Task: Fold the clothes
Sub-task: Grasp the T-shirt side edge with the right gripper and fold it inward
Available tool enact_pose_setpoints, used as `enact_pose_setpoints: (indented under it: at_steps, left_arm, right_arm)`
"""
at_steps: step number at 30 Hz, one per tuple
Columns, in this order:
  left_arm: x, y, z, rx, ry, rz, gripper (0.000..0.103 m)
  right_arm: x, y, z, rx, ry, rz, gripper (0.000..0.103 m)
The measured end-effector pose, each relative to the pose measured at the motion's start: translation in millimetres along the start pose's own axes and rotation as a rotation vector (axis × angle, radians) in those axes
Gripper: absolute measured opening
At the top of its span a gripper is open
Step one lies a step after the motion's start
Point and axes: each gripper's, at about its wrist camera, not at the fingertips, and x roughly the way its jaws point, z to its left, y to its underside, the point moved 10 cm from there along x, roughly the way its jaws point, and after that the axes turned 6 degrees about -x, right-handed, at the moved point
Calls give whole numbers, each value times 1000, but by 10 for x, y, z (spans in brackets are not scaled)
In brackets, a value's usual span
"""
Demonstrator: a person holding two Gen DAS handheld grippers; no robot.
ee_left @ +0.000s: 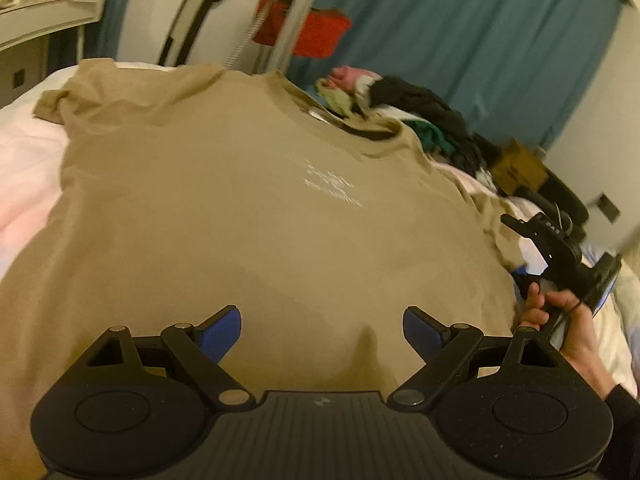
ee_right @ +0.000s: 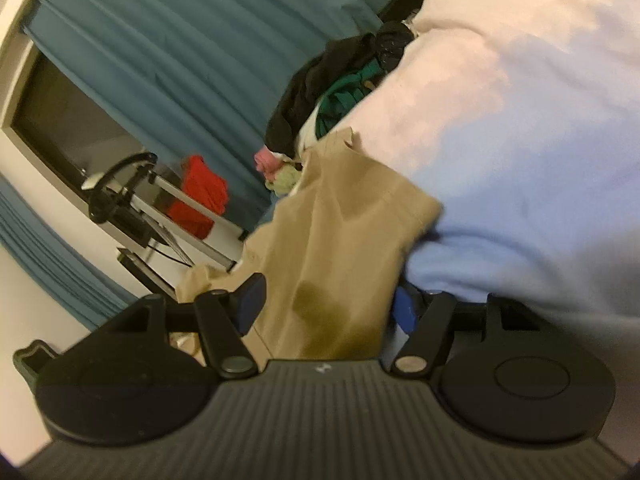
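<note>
A tan T-shirt (ee_left: 224,208) with small white print lies spread flat on the pale bedcover (ee_left: 24,168), collar at the far right. My left gripper (ee_left: 322,330) is open just above its near part, holding nothing. My right gripper (ee_left: 560,256) shows in the left wrist view at the shirt's right edge, by a sleeve. In the right wrist view my right gripper (ee_right: 326,304) is open with the tan sleeve (ee_right: 344,240) lying between its blue pads; the right pad is partly hidden by cloth.
A heap of mixed clothes (ee_left: 404,112) lies beyond the collar. A metal stand with a red cloth (ee_left: 308,32) stands by the teal curtain (ee_left: 480,40). A white shelf (ee_left: 44,20) is at the far left and a cardboard box (ee_left: 520,168) at the right.
</note>
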Motion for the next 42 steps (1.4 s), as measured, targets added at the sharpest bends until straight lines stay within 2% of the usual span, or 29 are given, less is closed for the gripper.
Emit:
enact_pose_setpoints:
  at_steps: [3, 7, 10, 11, 13, 14, 15, 18, 22, 29, 34, 37, 42]
  left_arm:
    - [-117, -26, 18, 43, -13, -39, 90]
    - [-140, 6, 15, 24, 2, -25, 90]
    - [-68, 32, 0, 26, -11, -11, 90]
    - [-37, 38, 0, 27, -17, -6, 90]
    - [14, 34, 25, 15, -28, -1, 90]
    - [24, 22, 43, 7, -33, -1, 90]
    - [24, 13, 64, -5, -39, 1, 90]
    - [-35, 3, 119, -35, -45, -2, 90]
    - [-158, -63, 183, -30, -70, -17, 90]
    - [-494, -337, 387, -15, -129, -100, 90]
    - [-634, -482, 547, -71, -115, -101, 90]
    - [-706, -523, 685, -83, -117, -96, 90]
    - [-652, -510, 1045, -198, -149, -50, 90]
  right_arm:
    - [202, -30, 134, 10, -120, 1, 70]
    - [467, -92, 164, 41, -129, -31, 70]
    - [620, -182, 165, 13, -69, -18, 68]
    - [670, -212, 166, 2, -48, -13, 63]
    - [768, -273, 167, -19, -6, -2, 43]
    - [816, -304, 167, -30, 15, 3, 26]
    - [864, -335, 168, -40, 36, 9, 18]
    - [778, -440, 252, -108, 71, 6, 14]
    - [573, -633, 411, -205, 156, -25, 13]
    - [321, -679, 1268, -429, 306, -102, 13]
    - [232, -305, 2097, -647, 336, -143, 13]
    - [337, 141, 2562, -807, 322, -134, 13]
    - [766, 1117, 2939, -963, 276, 9, 13]
